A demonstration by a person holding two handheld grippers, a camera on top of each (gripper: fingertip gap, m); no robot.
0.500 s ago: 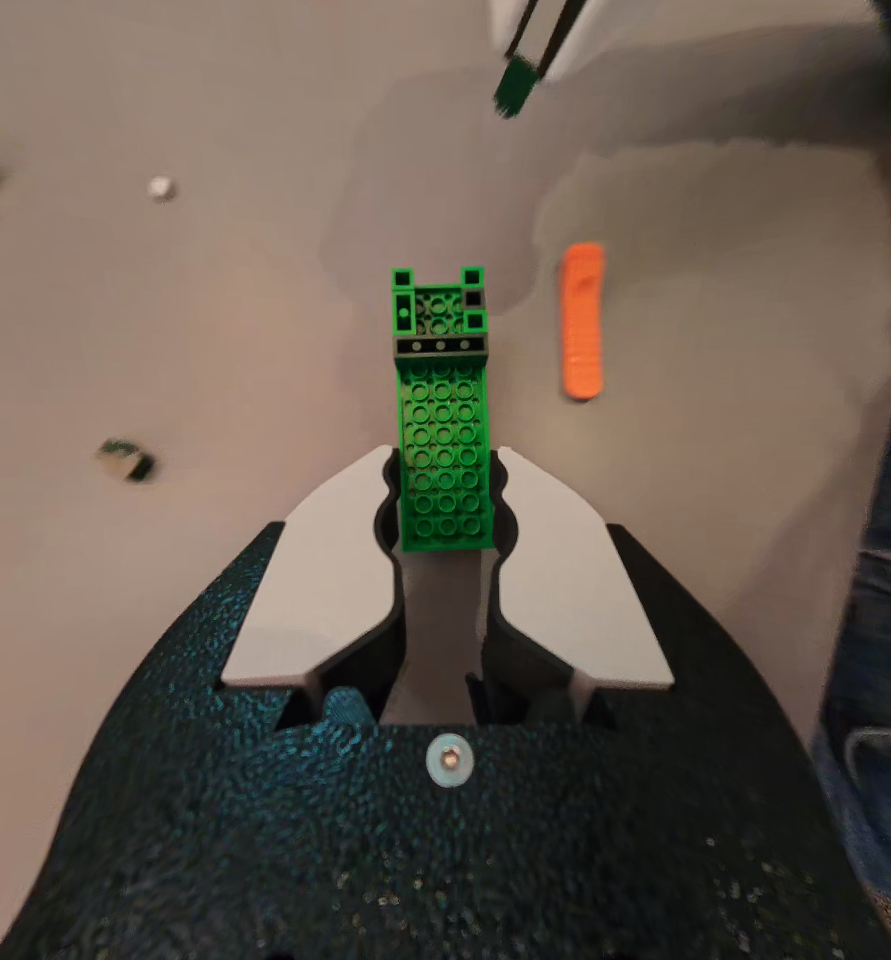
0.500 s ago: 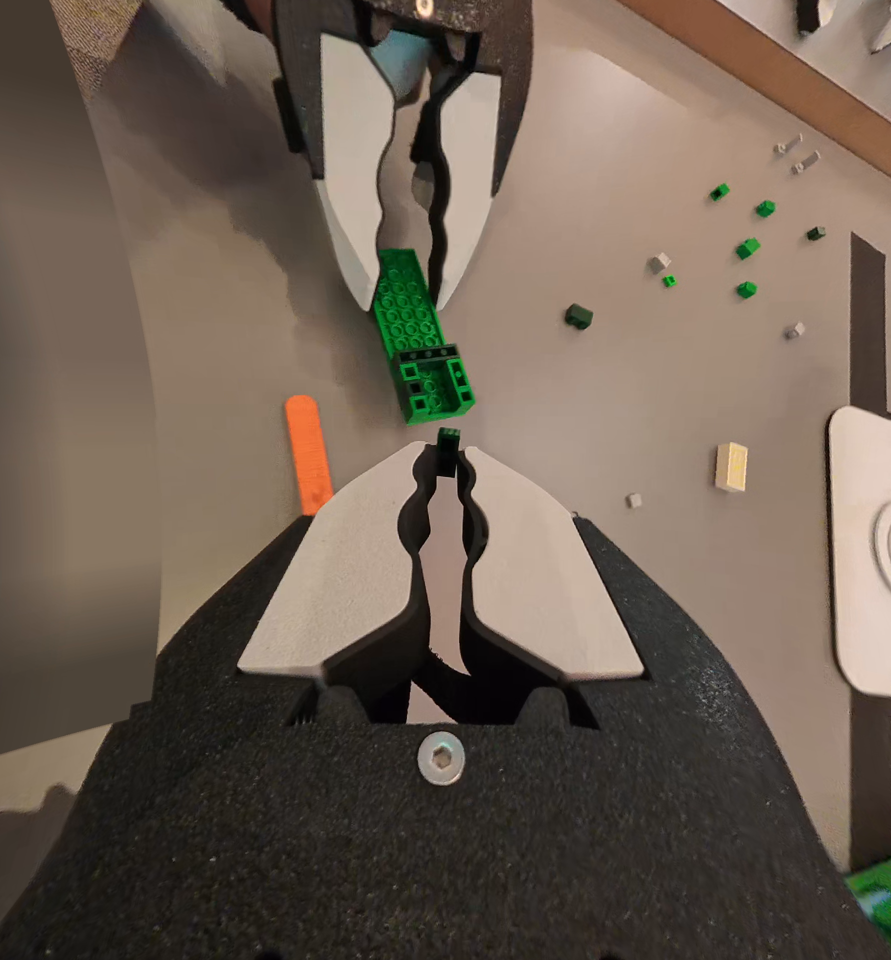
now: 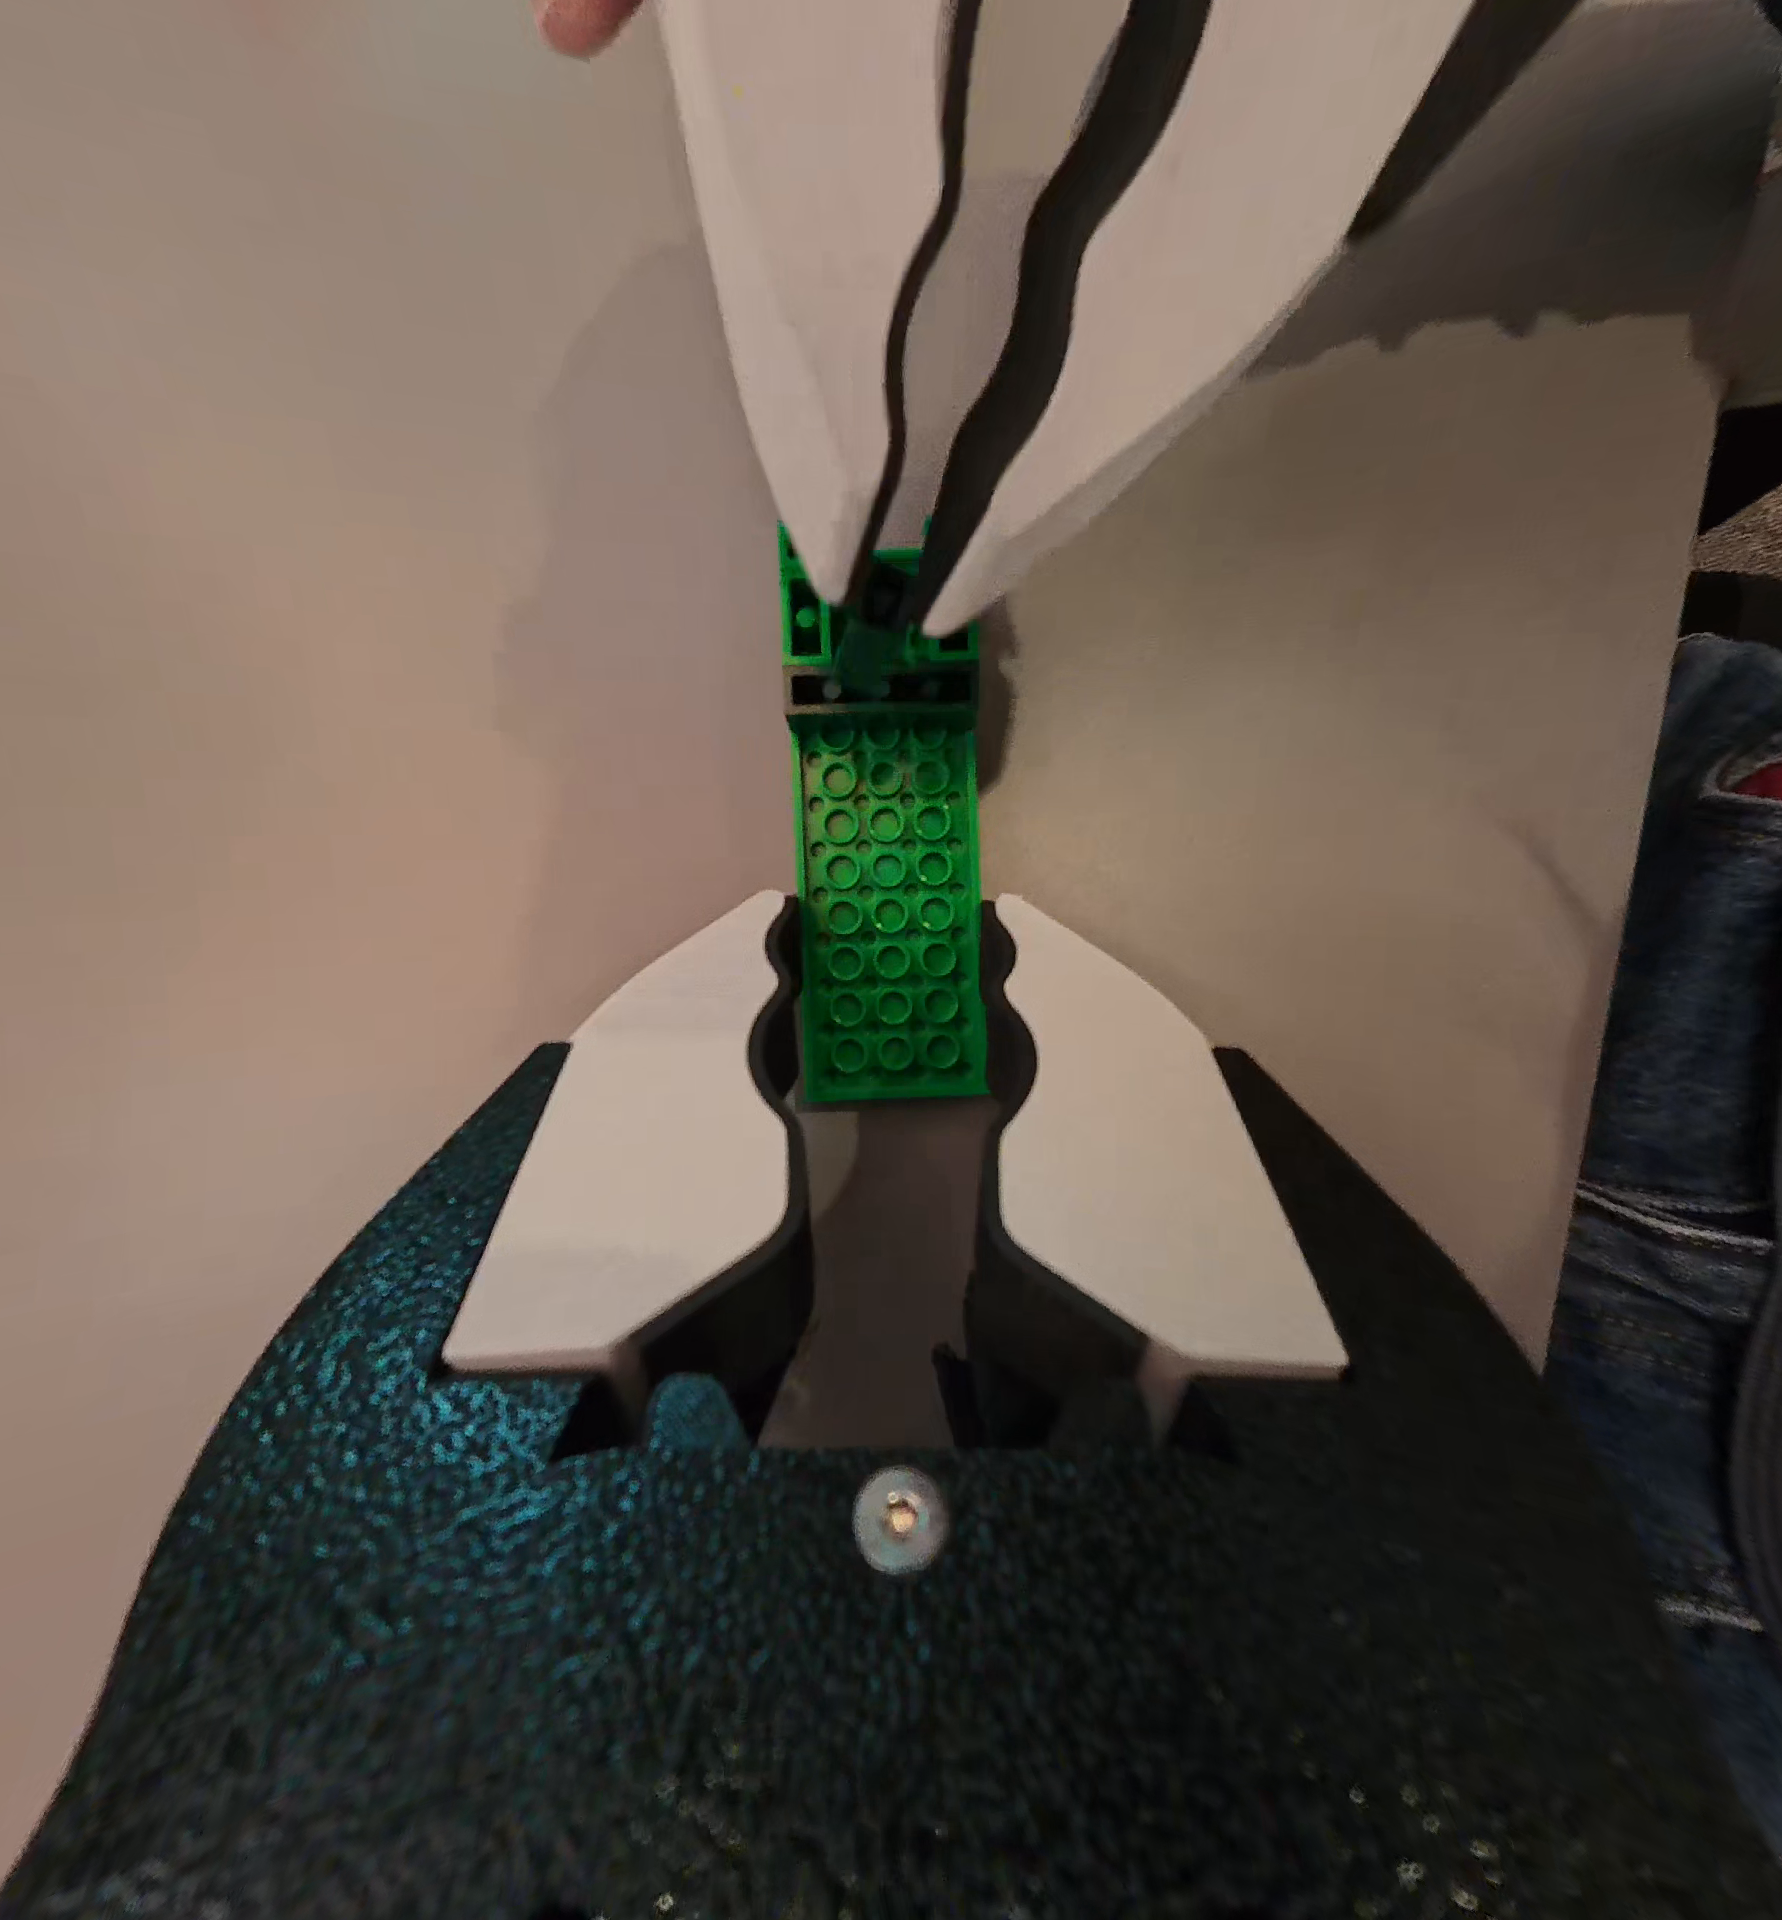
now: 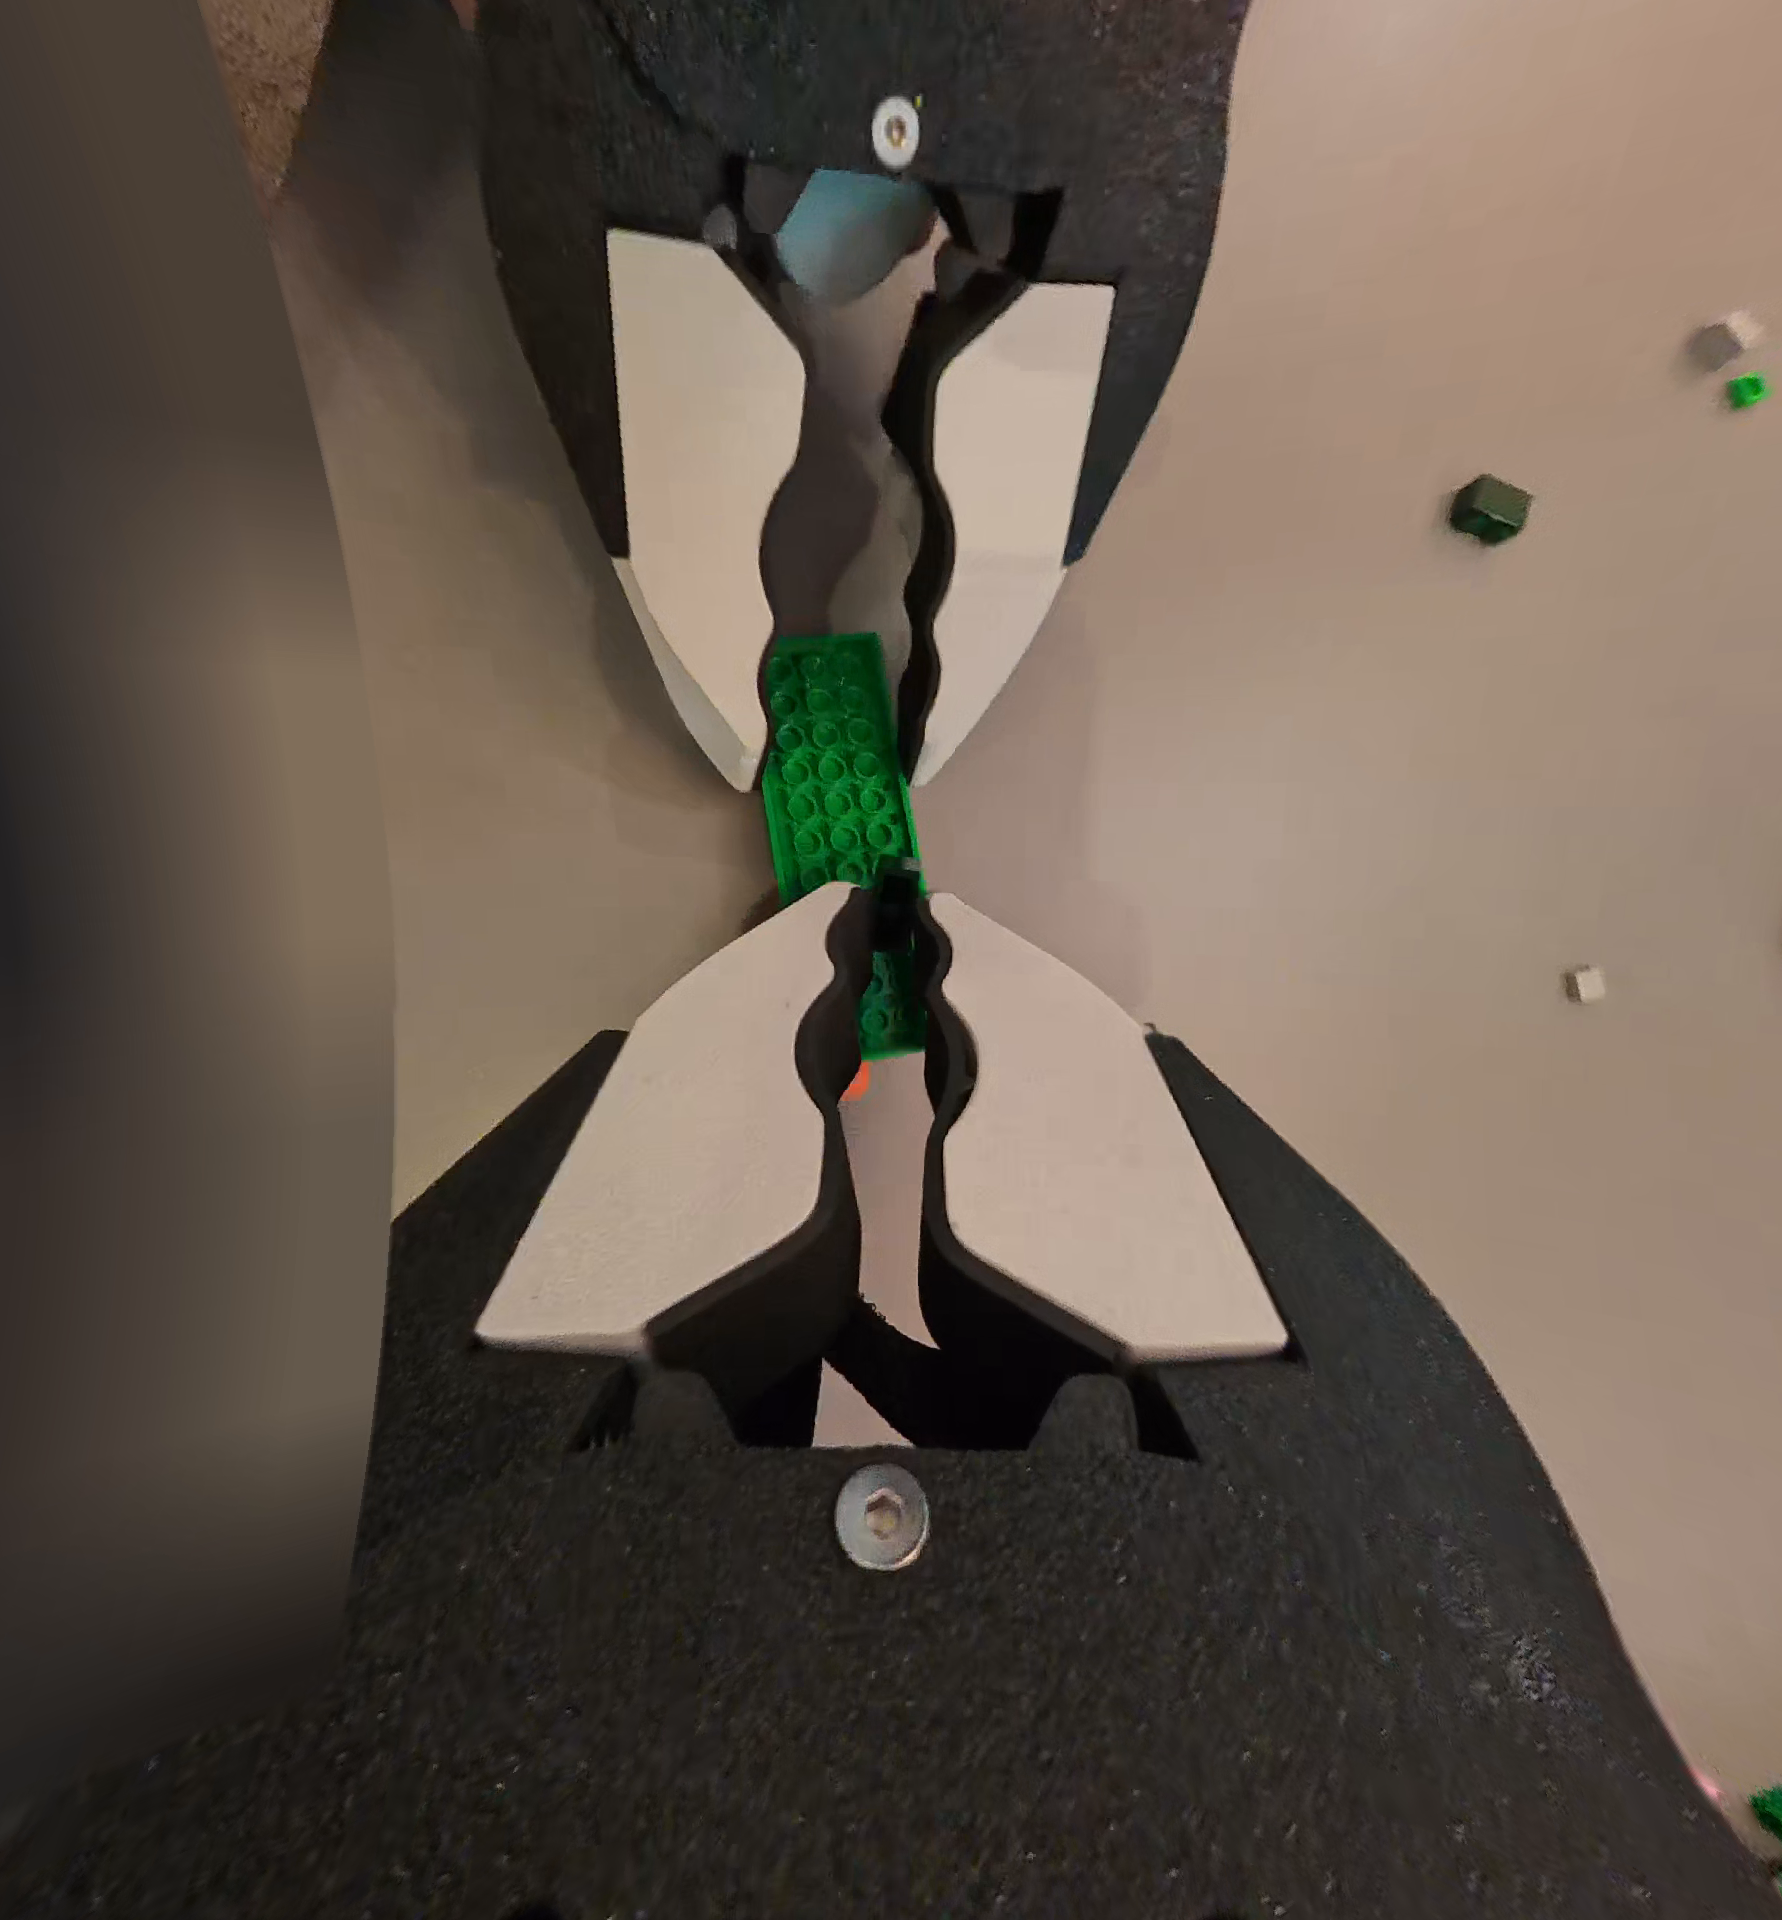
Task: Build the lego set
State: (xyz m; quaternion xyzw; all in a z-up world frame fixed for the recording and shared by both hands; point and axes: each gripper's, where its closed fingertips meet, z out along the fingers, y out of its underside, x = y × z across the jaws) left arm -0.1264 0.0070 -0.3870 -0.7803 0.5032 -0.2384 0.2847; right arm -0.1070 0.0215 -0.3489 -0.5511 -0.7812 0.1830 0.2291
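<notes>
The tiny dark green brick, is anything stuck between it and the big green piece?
Nothing visible. The right hand-held gripper holds the tiny dark green brick right at the big green piece's far end, which the left hand-held gripper grips.

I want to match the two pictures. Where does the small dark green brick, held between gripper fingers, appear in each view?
Left wrist view: the small dark green brick is above centre, between the tips of the right gripper that reaches in from the top, at the far end of the long bright green studded plate.
Right wrist view: it is at centre, at that gripper's own tips.
Shared landmark: the plate, clamped by the left gripper.
</notes>
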